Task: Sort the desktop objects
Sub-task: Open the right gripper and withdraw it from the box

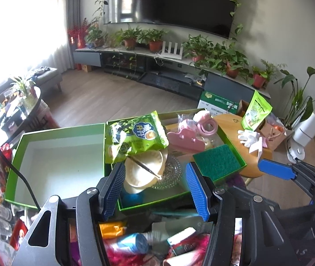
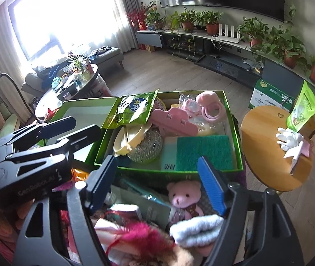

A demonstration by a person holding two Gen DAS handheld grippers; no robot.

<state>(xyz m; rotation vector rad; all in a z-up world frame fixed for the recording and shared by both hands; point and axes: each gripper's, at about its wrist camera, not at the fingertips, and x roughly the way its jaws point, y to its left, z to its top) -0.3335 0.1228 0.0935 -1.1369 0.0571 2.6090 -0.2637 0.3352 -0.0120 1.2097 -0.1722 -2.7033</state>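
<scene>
A green box (image 1: pixel 133 205) holds a green snack bag (image 1: pixel 135 139), a pink cloud-shaped piece (image 1: pixel 185 140), a green scouring pad (image 1: pixel 216 160), a glass dish (image 1: pixel 170 174) and a cream bowl (image 1: pixel 144 170). My left gripper (image 1: pixel 155 190) hangs open over the box's near edge with nothing between its fingers. In the right wrist view my right gripper (image 2: pixel 156 185) stands open just before the same box (image 2: pixel 179 174), above a pink teddy bear (image 2: pixel 184 197). To its left lies the left gripper (image 2: pixel 57 130), over the empty box.
An empty green box (image 1: pixel 64 159) with a white floor adjoins the full one on the left. Loose clutter lies under both grippers: an orange packet (image 1: pixel 112 229), a blue roll (image 1: pixel 133 243), pink feathers (image 2: pixel 139 237). A round wooden side table (image 2: pixel 261 146) with a white glove-shaped thing (image 2: pixel 289 140) stands right.
</scene>
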